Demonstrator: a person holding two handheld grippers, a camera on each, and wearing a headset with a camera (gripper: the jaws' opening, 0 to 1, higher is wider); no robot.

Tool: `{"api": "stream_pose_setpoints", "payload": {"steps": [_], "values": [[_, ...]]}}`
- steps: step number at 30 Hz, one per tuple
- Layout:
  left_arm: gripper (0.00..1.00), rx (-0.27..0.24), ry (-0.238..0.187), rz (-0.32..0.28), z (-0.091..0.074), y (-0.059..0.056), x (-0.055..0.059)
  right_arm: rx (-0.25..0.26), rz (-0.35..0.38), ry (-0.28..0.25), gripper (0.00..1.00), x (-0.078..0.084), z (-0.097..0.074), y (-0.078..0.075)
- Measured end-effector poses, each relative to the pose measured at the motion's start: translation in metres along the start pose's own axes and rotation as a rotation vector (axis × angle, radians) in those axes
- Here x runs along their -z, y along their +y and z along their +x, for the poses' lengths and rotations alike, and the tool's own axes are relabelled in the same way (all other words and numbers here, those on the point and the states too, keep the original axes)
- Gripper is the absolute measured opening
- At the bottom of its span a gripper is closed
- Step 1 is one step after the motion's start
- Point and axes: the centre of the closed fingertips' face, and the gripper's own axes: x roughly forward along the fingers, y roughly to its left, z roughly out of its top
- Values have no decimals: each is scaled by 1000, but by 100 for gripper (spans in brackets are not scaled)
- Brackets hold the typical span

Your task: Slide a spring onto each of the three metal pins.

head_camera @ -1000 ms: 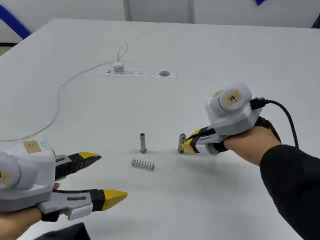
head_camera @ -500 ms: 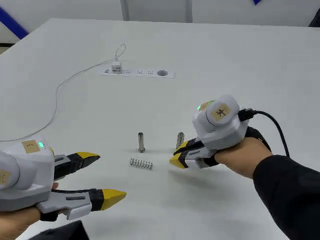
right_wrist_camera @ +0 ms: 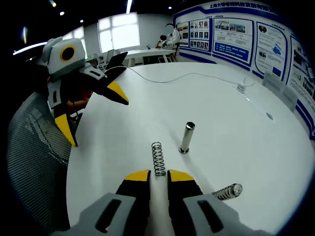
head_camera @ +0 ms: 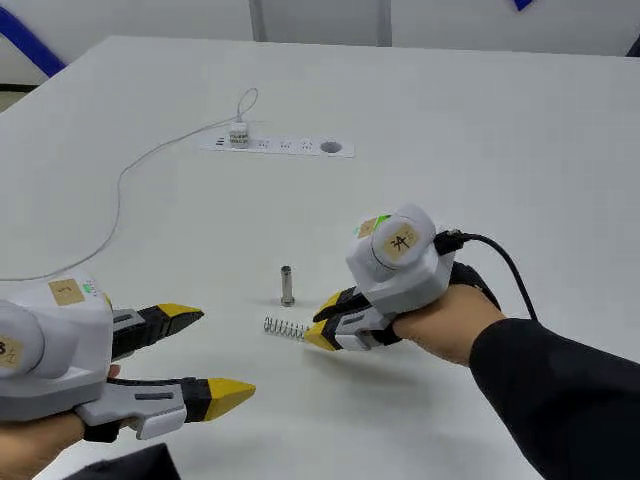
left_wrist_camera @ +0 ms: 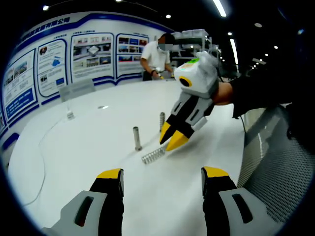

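A bare metal pin stands upright on the white table. A loose spring lies flat just in front of it. A second pin wearing a spring stands to its right. My right gripper is low over the table, jaws a narrow gap apart, tips at the loose spring's near end without clamping it. My left gripper hovers open and empty at the near left.
A white power strip with a plugged-in adapter and a thin cable lies at the far side of the table. In the left gripper view, a person stands beyond the table's far edge.
My right gripper has left the pin with the spring on it and moved left and nearer, down to the loose spring. The left gripper has stayed put.
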Motion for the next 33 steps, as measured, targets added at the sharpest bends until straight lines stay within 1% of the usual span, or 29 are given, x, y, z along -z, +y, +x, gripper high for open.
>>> {"api": "stream_pose_setpoints", "payload": {"steps": [6,11,14,18,21,27,33], "values": [[65,-1,-2,-3,0,0,-1,-11,1,11,15,2,8,2],[65,1,-1,-2,0,-1,-1,-11,-4,23,14,5,12,0],[65,2,-1,-1,0,-1,-1,-12,-10,30,13,7,13,0],[65,4,0,0,0,-1,-1,-15,-17,26,12,6,12,1],[65,5,0,2,0,-1,-1,-17,-22,25,12,5,9,2],[65,6,-3,3,0,-1,-1,-42,-43,23,11,1,-4,13],[64,15,2,11,1,-4,-1,-54,-69,19,11,-3,-18,22]]}}
